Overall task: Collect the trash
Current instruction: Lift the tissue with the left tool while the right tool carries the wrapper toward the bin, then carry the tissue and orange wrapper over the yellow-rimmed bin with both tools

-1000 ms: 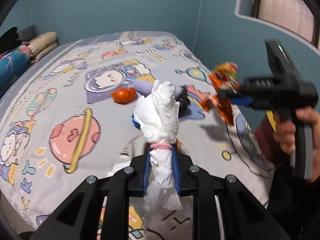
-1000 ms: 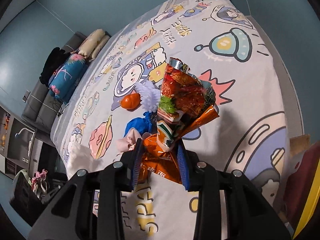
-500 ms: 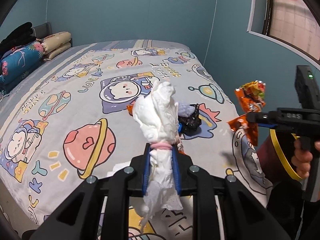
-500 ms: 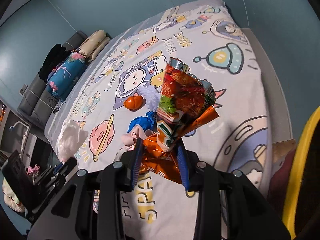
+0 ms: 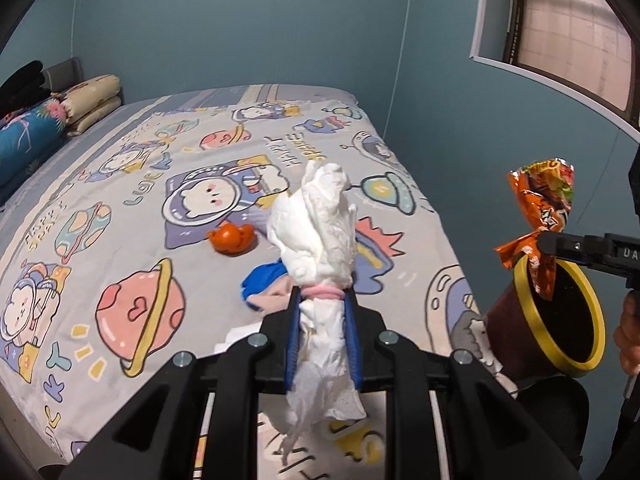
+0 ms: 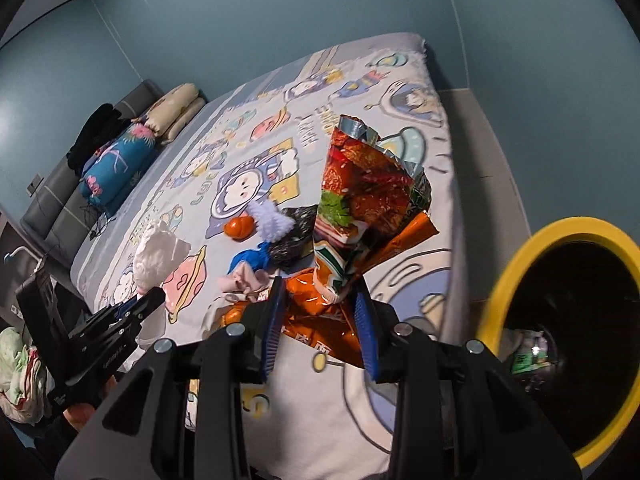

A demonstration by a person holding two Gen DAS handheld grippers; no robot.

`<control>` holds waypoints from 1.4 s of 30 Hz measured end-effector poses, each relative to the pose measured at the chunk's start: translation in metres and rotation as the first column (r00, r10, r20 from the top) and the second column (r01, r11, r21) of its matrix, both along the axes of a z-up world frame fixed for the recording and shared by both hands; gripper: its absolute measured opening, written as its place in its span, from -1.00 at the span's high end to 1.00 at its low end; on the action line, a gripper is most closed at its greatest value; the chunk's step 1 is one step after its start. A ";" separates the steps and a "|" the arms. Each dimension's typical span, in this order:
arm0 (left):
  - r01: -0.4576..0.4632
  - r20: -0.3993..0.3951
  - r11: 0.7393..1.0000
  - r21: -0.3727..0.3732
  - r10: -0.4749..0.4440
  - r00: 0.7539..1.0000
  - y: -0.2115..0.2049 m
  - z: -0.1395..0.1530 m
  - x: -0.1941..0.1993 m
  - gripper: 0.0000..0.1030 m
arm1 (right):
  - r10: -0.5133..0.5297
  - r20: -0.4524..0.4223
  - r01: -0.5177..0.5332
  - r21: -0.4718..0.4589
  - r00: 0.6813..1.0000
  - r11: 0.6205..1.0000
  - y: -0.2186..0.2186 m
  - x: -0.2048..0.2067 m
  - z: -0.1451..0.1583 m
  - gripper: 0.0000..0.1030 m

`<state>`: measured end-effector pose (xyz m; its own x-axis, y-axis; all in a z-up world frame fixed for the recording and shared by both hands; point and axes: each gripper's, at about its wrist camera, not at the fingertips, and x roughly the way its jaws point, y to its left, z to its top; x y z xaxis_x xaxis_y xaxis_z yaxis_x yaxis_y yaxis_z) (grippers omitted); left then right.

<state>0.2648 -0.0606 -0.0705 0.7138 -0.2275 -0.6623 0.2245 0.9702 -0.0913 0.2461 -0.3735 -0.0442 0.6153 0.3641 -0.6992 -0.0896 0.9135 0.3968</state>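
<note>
My left gripper (image 5: 322, 300) is shut on a crumpled white tissue wad (image 5: 320, 224), held above the bed; it also shows in the right wrist view (image 6: 158, 258). My right gripper (image 6: 320, 300) is shut on orange snack wrappers (image 6: 368, 200), held beside a bin with a yellow rim (image 6: 504, 280) at the bed's right side. In the left wrist view the wrappers (image 5: 540, 208) hang just above the bin (image 5: 520, 280). An orange peel (image 5: 232, 238), a blue item (image 5: 260, 280) and a black bag (image 6: 296, 232) lie on the bed.
The bed has a cartoon space sheet (image 5: 132, 216) and pillows (image 5: 32, 136) at the far left. A blue wall and a window (image 5: 568, 28) stand on the right. A white fluffy item (image 6: 272, 222) and pink cloth (image 6: 244, 280) lie among the trash.
Both grippers have pulled back from the bed with their loads. The right gripper has moved right, bringing the wrappers over the yellow-rimmed bin, which has come into view.
</note>
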 end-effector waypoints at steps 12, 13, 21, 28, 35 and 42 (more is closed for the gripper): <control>0.059 0.005 0.998 0.029 -0.060 0.998 -0.062 0.011 0.006 0.64 | -0.110 0.009 0.110 -0.009 0.994 0.994 -0.067 -0.033 0.001 0.38; 0.066 0.006 0.997 0.030 -0.066 0.998 -0.069 0.012 0.006 0.64 | -0.119 0.007 0.120 -0.007 0.993 0.993 -0.073 -0.036 0.000 0.38; 0.150 0.024 0.988 0.040 -0.151 0.988 -0.130 0.017 0.009 0.64 | -0.201 0.005 0.201 -0.009 0.980 0.980 -0.120 -0.057 -0.006 0.38; 0.219 0.020 0.975 0.044 -0.220 0.975 -0.180 0.015 0.014 0.64 | -0.263 -0.011 0.263 -0.012 0.965 0.965 -0.152 -0.066 -0.018 0.38; 0.277 0.008 0.960 0.048 -0.278 0.961 -0.221 0.004 0.017 0.64 | -0.298 -0.016 0.297 -0.049 0.955 0.954 -0.168 -0.076 -0.027 0.37; 0.338 -0.015 0.940 0.048 -0.338 0.941 -0.260 -0.006 0.015 0.64 | -0.327 -0.016 0.324 -0.094 0.945 0.941 -0.173 -0.082 -0.028 0.37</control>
